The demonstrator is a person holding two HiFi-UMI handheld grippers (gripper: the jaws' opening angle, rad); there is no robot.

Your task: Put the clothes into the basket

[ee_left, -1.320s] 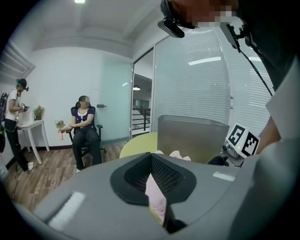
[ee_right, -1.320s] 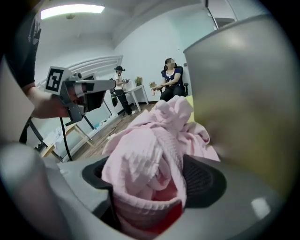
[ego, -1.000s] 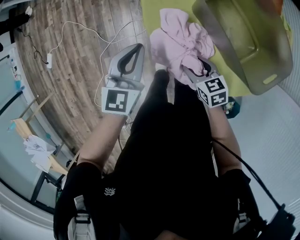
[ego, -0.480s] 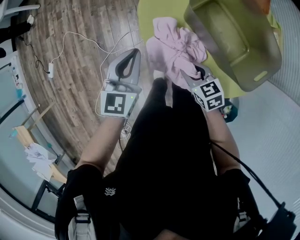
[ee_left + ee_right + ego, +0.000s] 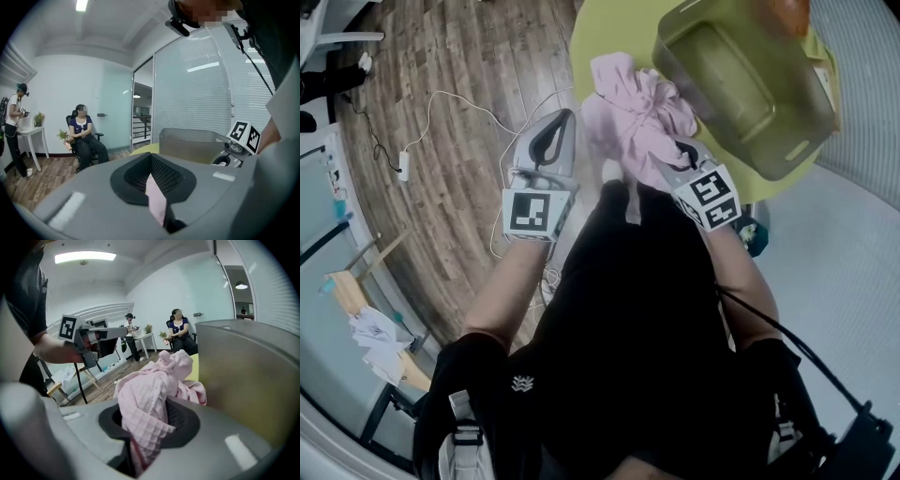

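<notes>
Clamping on the pink cloth (image 5: 146,397), your right gripper (image 5: 143,430) has just been closing its jaws. The waffle-textured fabric is pinched between them and spills up and forward past the tips. Your left gripper (image 5: 157,190) has its jaws drawn together on a thin pink strip (image 5: 155,202) of fabric. Whether that strip belongs to the same cloth cannot be told from any view.

From your head view, the right gripper (image 5: 679,157) reaches into the near edge of the pink cloth (image 5: 633,117), while the left gripper (image 5: 562,122) sits just beside the bundle's left side. The cloth is a crumpled heap over the near edge of the yellow-green table (image 5: 602,28), close against the outer wall of the basket (image 5: 789,155) and not inside it. In your right gripper view, that grey-green basket (image 5: 253,376) wall rises just to the right of the fabric.

Beyond the table lies the wooden floor (image 5: 459,122) with a white cable (image 5: 450,94) trailing across it, and a seated person (image 5: 84,138) is at the far wall.
</notes>
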